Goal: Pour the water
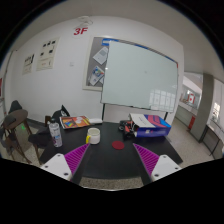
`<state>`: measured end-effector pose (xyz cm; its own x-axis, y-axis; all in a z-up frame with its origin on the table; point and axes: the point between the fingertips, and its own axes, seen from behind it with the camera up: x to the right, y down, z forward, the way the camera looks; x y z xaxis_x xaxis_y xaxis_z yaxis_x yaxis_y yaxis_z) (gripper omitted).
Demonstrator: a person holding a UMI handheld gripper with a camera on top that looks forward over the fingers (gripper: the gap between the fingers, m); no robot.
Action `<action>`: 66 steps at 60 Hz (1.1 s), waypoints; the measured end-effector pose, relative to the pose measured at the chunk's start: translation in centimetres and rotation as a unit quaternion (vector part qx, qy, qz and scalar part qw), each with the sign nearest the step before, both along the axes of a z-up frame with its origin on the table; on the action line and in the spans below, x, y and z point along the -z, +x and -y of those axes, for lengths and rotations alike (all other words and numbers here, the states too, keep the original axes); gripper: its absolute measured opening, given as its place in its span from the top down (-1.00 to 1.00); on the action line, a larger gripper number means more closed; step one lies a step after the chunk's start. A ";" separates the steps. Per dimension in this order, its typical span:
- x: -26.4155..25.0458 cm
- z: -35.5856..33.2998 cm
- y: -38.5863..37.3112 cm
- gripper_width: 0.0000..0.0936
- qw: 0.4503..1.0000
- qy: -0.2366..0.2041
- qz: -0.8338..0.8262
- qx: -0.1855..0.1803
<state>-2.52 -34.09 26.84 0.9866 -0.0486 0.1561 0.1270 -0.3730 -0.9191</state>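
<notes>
My gripper [113, 163] is open and empty, its two magenta pads wide apart above the dark table [112, 160]. A pale yellow cup [93, 135] stands on the table beyond my left finger. A clear water bottle [54, 130] with a dark cap stands upright further left, near the table's edge. A small red disc [120, 143] lies flat ahead between the fingers, well beyond them. Nothing stands between the fingers.
An orange-covered book [74, 122] lies behind the cup. A blue box and clutter [150, 125] sit at the back right of the table. A whiteboard [140, 75] hangs on the far wall. A dark chair [18, 128] stands at the left.
</notes>
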 end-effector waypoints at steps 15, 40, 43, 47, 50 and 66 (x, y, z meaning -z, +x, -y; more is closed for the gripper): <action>5.7 0.0 -2.4 -0.80 0.999 -0.034 -0.003 0.015; 17.8 -7.2 -21.7 -0.79 0.996 -0.053 -0.070 -0.025; 18.2 -9.6 -24.2 -0.79 0.996 -0.040 -0.076 -0.033; 18.3 -13.0 -26.9 -0.79 0.995 -0.023 -0.085 -0.040; 18.4 -15.6 -28.5 -0.79 0.994 -0.011 -0.096 -0.044; 20.0 -25.3 -31.6 -0.75 0.996 0.030 -0.073 -0.043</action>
<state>-34.09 -8.80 6.88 0.9994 0.0323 0.0098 0.0193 -0.3110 -0.9502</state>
